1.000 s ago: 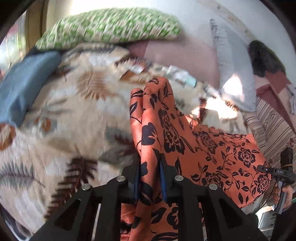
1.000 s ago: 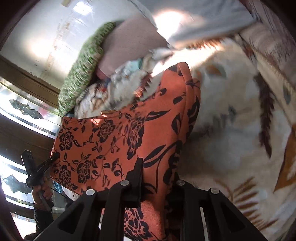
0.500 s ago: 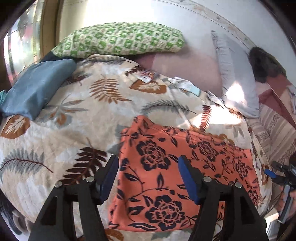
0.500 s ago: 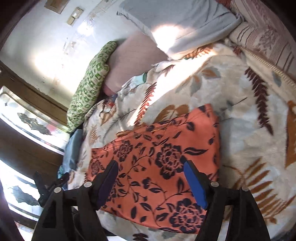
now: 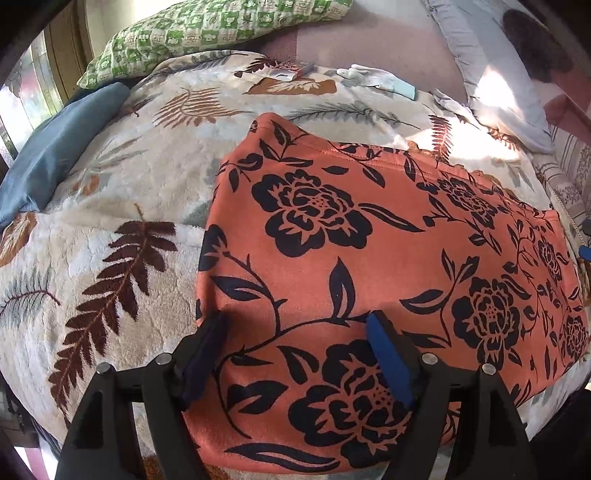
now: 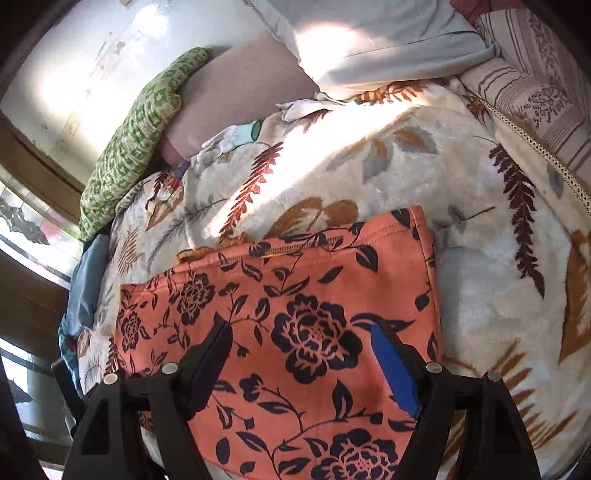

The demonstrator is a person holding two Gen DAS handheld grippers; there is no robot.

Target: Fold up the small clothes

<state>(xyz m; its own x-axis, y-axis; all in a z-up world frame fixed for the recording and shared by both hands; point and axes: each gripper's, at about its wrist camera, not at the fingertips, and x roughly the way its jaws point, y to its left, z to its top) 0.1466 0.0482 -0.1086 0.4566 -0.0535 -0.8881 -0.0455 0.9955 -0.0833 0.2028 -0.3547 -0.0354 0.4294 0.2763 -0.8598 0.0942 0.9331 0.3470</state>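
Left wrist view: left gripper (image 5: 297,334) opening over the floral garment (image 5: 369,258), nothing pinched; dark fur (image 5: 535,44) visible here only. Right gripper (image 6: 301,345) likewise opening, empty.

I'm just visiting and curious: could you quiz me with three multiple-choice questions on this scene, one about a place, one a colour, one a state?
1. Where does the orange floral garment lie?
A. on the leaf-print blanket
B. on the green pillow
C. on the floor

2. What colour is its flower print?
A. white
B. black
C. green

3. How are the left gripper and right gripper?
A. both clamped on cloth
B. one clamped
C. both open

Key: 1 A, the blanket shows all around it; 2 B, black roses on orange; 3 C, pads stand apart, left still widening, garment lying flat.
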